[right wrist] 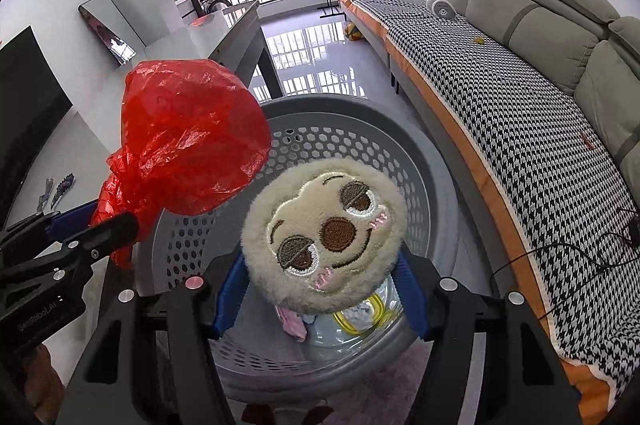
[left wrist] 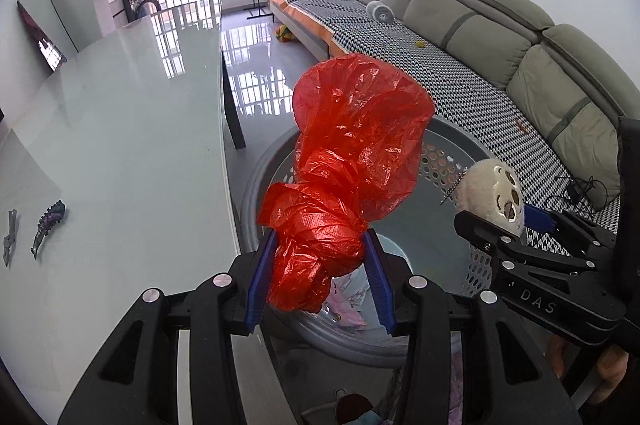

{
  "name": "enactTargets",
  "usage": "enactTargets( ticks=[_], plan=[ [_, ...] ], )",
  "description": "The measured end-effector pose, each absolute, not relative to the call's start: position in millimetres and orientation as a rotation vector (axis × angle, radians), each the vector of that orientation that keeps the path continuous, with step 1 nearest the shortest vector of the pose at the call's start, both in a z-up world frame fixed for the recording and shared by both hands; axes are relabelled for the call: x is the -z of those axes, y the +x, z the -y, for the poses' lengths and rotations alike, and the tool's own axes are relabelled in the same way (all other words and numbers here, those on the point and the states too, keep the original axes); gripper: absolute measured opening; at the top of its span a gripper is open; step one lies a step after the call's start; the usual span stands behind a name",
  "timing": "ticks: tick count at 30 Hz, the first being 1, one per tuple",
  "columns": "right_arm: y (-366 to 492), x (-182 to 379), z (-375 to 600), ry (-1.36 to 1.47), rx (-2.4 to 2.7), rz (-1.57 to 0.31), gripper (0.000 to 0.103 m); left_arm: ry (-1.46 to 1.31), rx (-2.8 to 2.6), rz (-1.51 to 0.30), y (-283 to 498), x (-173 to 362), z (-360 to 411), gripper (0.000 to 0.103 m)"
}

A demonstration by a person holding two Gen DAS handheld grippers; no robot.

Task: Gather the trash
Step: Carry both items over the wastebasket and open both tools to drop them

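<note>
My left gripper [left wrist: 320,245] is shut on a knotted red plastic bag [left wrist: 352,145], held above the grey perforated basket [left wrist: 476,261]. The bag also shows in the right wrist view [right wrist: 188,141], left of the basket [right wrist: 352,141]. My right gripper [right wrist: 320,289] is shut on a round beige plush face toy [right wrist: 324,233], held over the basket's opening. In the left wrist view the plush toy [left wrist: 496,193] and right gripper [left wrist: 516,229] are at the right. Papers and wrappers [right wrist: 360,313] lie at the basket's bottom.
A glossy pale table [left wrist: 120,145] lies to the left with two small hair clips [left wrist: 48,221] on it. A long grey sofa with a houndstooth cover [right wrist: 520,105] runs along the right. A black cable [right wrist: 580,253] lies on the sofa. Tiled floor lies beyond the basket.
</note>
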State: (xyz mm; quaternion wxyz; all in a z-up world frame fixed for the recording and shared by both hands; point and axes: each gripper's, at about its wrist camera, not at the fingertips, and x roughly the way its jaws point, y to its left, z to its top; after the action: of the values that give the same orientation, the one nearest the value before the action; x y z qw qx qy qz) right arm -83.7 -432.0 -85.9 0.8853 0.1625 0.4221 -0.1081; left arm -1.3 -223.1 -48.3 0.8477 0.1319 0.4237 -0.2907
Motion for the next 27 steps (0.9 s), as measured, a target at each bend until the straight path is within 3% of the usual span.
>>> enactTargets(
  ticks=[8, 14, 27],
  plan=[
    [-85.6, 83.8, 442.1, 0.346, 0.232, -0.863, 0.063, 0.296, 0.618, -0.891, -0.4, 44.7, 229.6, 0.046],
    [-90.6, 81.3, 447.6, 0.361, 0.221, -0.835, 0.080, 0.299, 0.611, -0.884, -1.2, 41.6, 226.7, 0.060],
    [-93.1, 80.4, 444.9, 0.365, 0.235, -0.833, 0.080, 0.268, 0.593, -0.880, -1.6, 38.9, 220.1, 0.072]
  ],
)
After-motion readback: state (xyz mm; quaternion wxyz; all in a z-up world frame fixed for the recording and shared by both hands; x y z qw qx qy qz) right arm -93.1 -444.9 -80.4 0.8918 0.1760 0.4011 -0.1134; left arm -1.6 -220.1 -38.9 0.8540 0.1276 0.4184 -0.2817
